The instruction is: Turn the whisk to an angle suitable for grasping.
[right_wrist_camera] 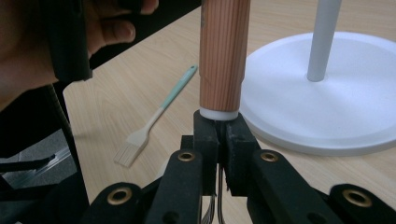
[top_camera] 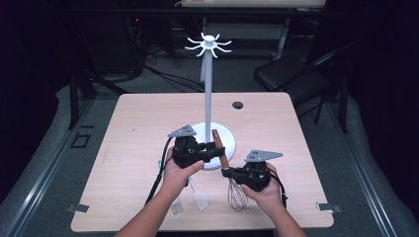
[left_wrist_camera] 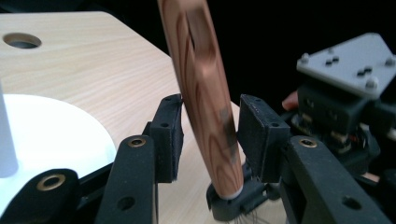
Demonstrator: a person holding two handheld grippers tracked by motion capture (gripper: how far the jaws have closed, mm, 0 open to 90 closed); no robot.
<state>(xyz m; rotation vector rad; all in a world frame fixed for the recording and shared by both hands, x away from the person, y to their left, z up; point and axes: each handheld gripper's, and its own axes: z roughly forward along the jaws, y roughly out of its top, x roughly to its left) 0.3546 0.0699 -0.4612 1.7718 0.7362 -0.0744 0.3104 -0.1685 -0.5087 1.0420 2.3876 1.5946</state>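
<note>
A whisk with a wooden handle (top_camera: 218, 143) and wire loops (top_camera: 237, 195) is held over the table, handle up and leaning toward the white stand. My right gripper (top_camera: 227, 172) is shut on the whisk's neck, just under the white collar (right_wrist_camera: 218, 113), with its pads pressed together on the wires. My left gripper (top_camera: 216, 150) is open, its jaws on either side of the handle (left_wrist_camera: 205, 84) with a thin gap on each side. The right gripper's body and grey plate (left_wrist_camera: 348, 60) sit just beyond the handle.
The white stand has a round base (top_camera: 232, 136), a tall pole (top_camera: 208, 89) and a ring of hooks (top_camera: 208, 45) on top. A brush (right_wrist_camera: 154, 116) with a teal handle lies near the front edge. A cable hole (top_camera: 237, 105) marks the table's far side, with a chair (top_camera: 291, 74) behind.
</note>
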